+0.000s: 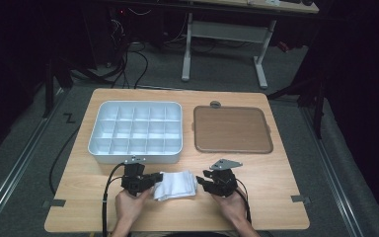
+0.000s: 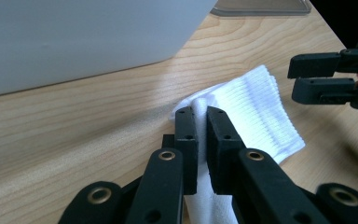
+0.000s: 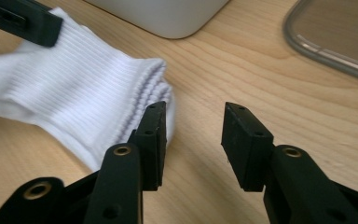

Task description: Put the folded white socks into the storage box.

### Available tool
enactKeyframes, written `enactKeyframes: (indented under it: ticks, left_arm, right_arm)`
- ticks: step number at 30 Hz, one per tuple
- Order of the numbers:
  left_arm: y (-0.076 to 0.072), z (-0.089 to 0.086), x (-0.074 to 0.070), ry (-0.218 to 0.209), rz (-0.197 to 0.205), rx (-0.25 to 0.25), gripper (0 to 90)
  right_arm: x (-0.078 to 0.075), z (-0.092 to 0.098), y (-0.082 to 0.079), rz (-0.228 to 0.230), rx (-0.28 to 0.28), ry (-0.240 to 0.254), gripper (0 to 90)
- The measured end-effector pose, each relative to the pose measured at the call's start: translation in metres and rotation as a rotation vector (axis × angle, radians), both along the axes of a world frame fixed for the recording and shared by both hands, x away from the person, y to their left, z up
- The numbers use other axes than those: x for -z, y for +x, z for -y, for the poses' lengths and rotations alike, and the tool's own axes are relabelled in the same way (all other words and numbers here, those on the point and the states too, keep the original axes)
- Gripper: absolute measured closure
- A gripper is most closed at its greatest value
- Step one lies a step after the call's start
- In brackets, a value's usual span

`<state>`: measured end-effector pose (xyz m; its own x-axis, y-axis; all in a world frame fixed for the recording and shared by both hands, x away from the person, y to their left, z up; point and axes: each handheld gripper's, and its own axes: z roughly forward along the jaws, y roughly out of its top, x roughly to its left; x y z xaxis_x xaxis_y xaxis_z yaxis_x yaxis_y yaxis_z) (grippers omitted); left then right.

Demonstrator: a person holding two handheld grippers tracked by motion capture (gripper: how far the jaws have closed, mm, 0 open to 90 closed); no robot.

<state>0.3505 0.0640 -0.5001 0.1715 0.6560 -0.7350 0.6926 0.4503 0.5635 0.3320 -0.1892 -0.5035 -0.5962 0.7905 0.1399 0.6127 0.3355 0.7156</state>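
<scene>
From the high view, a folded white sock (image 1: 176, 184) lies at the table's near edge, just near of the compartment tray (image 1: 94, 139), likely staged for stowing there. In the left gripper view, the left gripper (image 2: 202, 113) pinches the sock's edge tight, pointing right. In the right gripper view, the right gripper (image 3: 193, 122) stands jaws apart beside the cuff, gripping nothing, angled left.

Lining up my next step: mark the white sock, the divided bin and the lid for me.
white sock (image 1: 176, 184), high view, middle of the folded fabric.
divided bin (image 1: 134, 155), high view, near outer wall.
lid (image 1: 231, 129), high view, middle of its flat panel.
</scene>
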Motion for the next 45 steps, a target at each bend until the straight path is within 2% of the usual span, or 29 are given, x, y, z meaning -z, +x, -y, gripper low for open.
enactKeyframes:
  ticks: [2, 4, 6, 9, 14, 17, 20, 28, 38, 45]
  left_arm:
    - [-0.003, 0.000, 0.000, 0.013, 0.011, -0.005, 84.1]
    - [-0.002, -0.001, 0.002, 0.021, 0.003, -0.010, 84.1]
    - [-0.001, -0.001, 0.003, 0.023, -0.002, -0.009, 84.1]
    - [-0.002, -0.001, 0.001, 0.019, 0.000, -0.004, 84.1]
    - [-0.003, -0.001, -0.001, 0.006, 0.008, -0.003, 84.0]
    - [-0.006, 0.002, -0.005, 0.004, 0.023, 0.010, 84.0]
    - [-0.007, 0.007, -0.011, -0.017, 0.029, 0.025, 83.9]
    - [-0.002, 0.019, -0.016, -0.064, 0.003, 0.053, 83.9]
    - [0.000, 0.035, -0.022, -0.064, 0.015, 0.083, 83.9]
    - [0.003, 0.043, -0.022, -0.039, 0.017, 0.087, 83.9]
  right_arm:
    - [-0.002, -0.002, -0.003, 0.027, -0.005, 0.034, 59.2]
    - [-0.004, -0.006, -0.005, 0.039, -0.006, 0.055, 57.9]
    - [-0.003, -0.013, -0.003, 0.036, -0.016, 0.042, 56.7]
    - [-0.001, -0.021, -0.002, 0.033, -0.024, -0.005, 55.1]
    - [0.008, -0.023, 0.001, 0.003, -0.025, -0.034, 57.5]
    - [0.008, -0.022, 0.003, -0.009, -0.042, -0.036, 64.7]
    - [0.012, -0.024, 0.003, -0.011, -0.060, -0.037, 70.9]
    - [0.015, -0.030, 0.003, -0.007, -0.080, -0.045, 74.5]
    - [0.016, -0.032, 0.004, -0.011, -0.110, -0.048, 75.2]
    - [0.017, -0.036, 0.007, -0.013, -0.123, -0.042, 75.7]
